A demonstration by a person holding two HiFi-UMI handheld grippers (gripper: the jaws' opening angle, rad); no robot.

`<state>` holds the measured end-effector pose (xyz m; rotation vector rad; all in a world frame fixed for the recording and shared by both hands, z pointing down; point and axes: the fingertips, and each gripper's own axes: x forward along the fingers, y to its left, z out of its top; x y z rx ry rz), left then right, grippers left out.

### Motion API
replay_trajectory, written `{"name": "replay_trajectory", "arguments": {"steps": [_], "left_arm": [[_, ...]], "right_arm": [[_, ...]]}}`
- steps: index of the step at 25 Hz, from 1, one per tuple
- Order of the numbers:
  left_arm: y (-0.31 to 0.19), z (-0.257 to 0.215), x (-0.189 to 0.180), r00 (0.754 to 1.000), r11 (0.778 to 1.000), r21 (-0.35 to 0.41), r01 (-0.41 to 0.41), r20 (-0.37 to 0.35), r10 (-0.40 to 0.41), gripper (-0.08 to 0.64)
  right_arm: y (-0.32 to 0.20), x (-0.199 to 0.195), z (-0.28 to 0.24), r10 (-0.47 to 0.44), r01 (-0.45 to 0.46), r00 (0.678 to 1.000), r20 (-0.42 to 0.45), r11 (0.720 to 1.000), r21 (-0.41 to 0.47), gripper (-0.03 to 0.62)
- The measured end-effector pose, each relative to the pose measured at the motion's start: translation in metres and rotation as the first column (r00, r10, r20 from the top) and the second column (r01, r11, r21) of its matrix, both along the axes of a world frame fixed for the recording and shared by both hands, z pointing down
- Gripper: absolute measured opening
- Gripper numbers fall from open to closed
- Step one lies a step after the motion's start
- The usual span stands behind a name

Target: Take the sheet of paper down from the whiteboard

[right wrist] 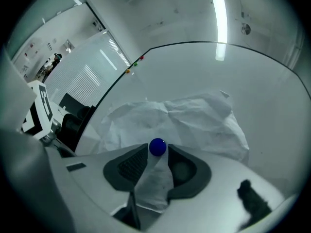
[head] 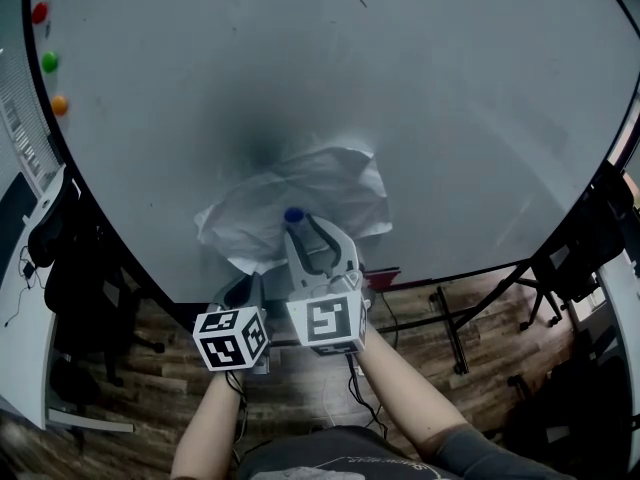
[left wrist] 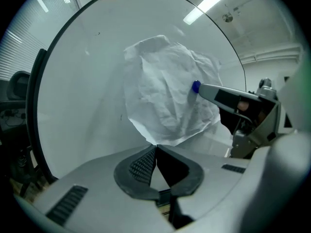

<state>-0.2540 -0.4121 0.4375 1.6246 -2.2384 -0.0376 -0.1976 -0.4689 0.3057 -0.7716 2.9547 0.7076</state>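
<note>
A crumpled white sheet of paper (head: 300, 193) (left wrist: 165, 96) (right wrist: 199, 123) hangs low on the whiteboard (head: 420, 88). A blue magnet (head: 293, 215) (left wrist: 196, 86) (right wrist: 157, 146) sits on it. My left gripper (head: 252, 276) (left wrist: 155, 148) is below the sheet, shut on its lowest corner. My right gripper (head: 315, 224) (right wrist: 158, 152) reaches up against the paper with its jaws spread. The magnet lies between its fingertips, close against the left one. I see no pad pressing on it.
Red (head: 40, 12), green (head: 49, 62) and orange (head: 59, 104) magnets stick near the board's upper left edge. The board's stand legs (head: 450, 318) rest on a wooden floor. A dark chair (head: 70, 268) and a desk stand at the left.
</note>
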Motion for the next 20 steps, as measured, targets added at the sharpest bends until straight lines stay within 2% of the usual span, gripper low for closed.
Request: {"name": "replay_trajectory", "arguments": {"steps": [5,14,20], "left_arm": [[0.001,-0.002,0.002,1.0,1.0,0.004,-0.03,0.004,0.03,0.017],[-0.001,-0.004,0.009,0.996,0.996,0.011,-0.087,0.012,0.087,0.017],[0.003,-0.005,0.009,0.994,0.994,0.016,-0.106,0.015,0.105,0.017]], "right_arm": [[-0.005,-0.005,-0.005,0.034,-0.033,0.999,-0.006,0.999,0.04,0.133],[-0.005,-0.013,-0.002,0.122,-0.117,0.992,-0.031,0.985,0.124,0.13],[-0.005,-0.013,-0.003,0.113,-0.11,0.993,-0.025,0.99,0.089,0.126]]}}
